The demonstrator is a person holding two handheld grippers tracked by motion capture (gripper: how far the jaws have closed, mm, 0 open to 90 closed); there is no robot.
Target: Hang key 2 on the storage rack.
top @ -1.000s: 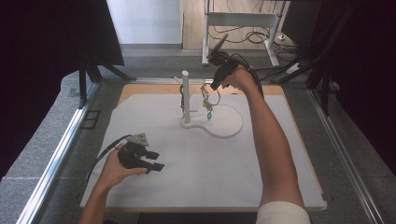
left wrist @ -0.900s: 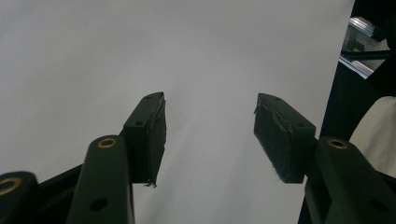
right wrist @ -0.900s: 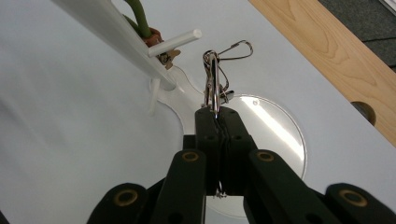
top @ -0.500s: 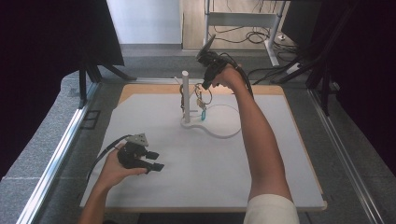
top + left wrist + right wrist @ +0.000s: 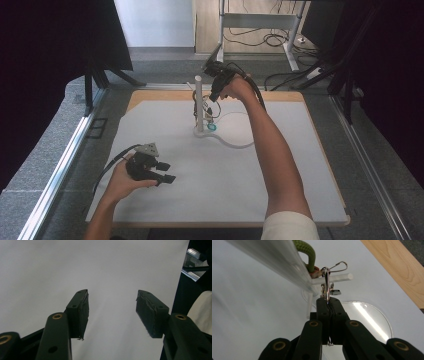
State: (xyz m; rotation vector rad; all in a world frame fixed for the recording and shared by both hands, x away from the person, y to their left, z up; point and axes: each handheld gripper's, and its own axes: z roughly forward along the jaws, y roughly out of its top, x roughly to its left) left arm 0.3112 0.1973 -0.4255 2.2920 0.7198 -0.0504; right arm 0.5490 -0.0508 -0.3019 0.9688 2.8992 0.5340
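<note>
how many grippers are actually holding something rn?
1. The right gripper, at the clear stand, is clamped on a metal key ring. The left gripper is open over the white mat.

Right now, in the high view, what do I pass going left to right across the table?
Left gripper → white post → right gripper → clear ring base → bare wooden table edge.

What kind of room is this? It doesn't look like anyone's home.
Most likely a lab or workshop set up for recording hand tasks. A white-covered table is framed by metal rails and black curtains, with loose cables on the floor behind. A person works at it with a handheld gripper in each hand.
</note>
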